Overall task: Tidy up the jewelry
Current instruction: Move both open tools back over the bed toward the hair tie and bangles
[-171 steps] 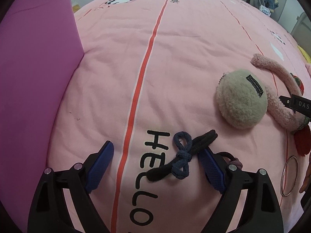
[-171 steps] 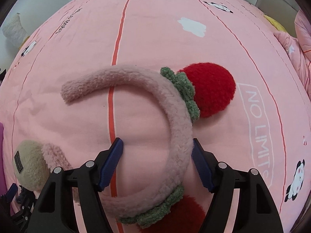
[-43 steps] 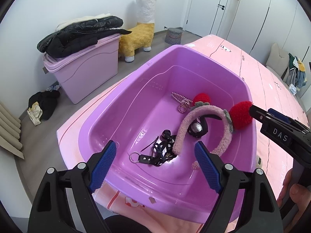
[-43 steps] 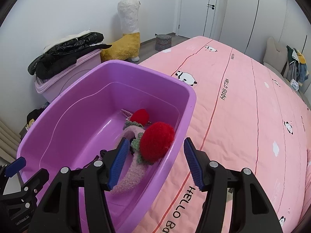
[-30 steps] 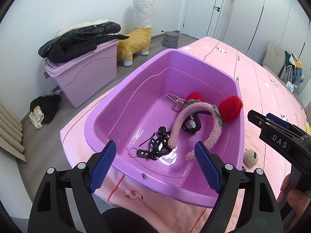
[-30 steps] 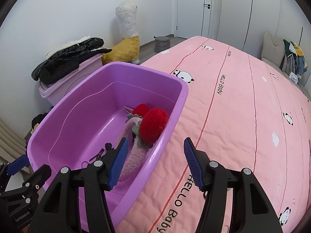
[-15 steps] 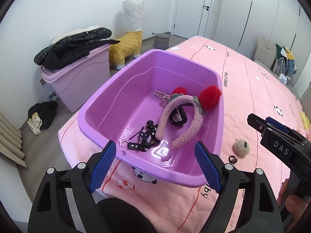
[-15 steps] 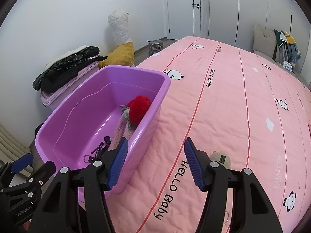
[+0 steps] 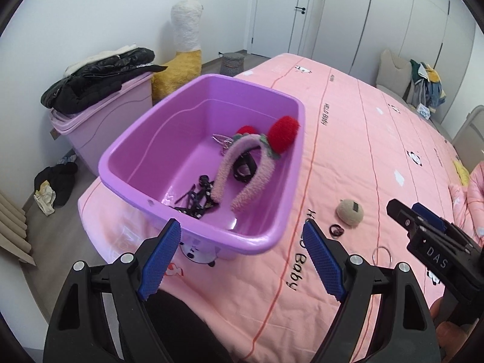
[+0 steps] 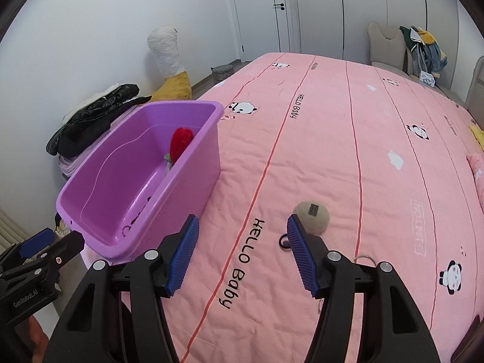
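The beige pompom hair tie (image 10: 312,217) lies on the pink bed (image 10: 363,151) at about one o'clock from the right gripper (image 10: 242,251), just past its right pad and nearer it than the left gripper (image 9: 242,257); a dark hair loop (image 10: 283,240) and a thin metal ring (image 10: 364,260) lie close beside. Both jaws stand wide and empty. At ten o'clock, the purple bin (image 9: 193,211) already holds the fuzzy pink headband (image 9: 242,163), its long axis running up-and-down in the left view, and dark straps (image 9: 196,196).

left wrist: looks steeply down from above the bed's (image 9: 348,139) corner into the tub (image 9: 193,211)
right wrist: further right, faces bedspread
shared: tub (image 10: 208,151), puff (image 9: 350,213) (image 10: 313,213)
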A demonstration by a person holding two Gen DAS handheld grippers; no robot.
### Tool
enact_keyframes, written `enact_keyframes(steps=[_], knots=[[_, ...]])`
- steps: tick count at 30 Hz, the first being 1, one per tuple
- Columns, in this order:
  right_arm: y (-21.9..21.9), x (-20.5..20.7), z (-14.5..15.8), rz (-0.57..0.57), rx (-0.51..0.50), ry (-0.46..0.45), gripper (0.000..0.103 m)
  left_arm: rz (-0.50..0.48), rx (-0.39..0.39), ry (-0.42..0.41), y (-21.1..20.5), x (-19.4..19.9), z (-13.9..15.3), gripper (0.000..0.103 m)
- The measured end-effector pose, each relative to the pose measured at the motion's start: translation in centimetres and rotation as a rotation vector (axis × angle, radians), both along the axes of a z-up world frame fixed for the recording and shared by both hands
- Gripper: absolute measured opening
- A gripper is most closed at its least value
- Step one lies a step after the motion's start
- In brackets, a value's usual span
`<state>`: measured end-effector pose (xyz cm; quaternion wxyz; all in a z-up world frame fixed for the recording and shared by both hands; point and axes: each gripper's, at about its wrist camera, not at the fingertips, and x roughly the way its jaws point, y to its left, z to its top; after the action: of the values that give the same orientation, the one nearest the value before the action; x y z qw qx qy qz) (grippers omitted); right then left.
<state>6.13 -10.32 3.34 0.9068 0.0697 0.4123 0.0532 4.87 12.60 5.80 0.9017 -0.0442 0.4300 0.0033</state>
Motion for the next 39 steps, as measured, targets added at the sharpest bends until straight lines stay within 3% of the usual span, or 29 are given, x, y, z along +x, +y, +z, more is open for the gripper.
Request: enact_keyframes(steps=[19, 39], knots=[[-12.4, -10.6, -5.6, -0.251, 0.033, 0.105, 0.058, -0.246, 0.035, 0.046, -10.8, -2.6, -3.0, 0.081], [-17.6, -9.7, -11.3, -0.334, 0.108, 0.164, 0.058, -0.33, 0.067, 0.107, -17.3, 0.7, -8.8, 0.081]])
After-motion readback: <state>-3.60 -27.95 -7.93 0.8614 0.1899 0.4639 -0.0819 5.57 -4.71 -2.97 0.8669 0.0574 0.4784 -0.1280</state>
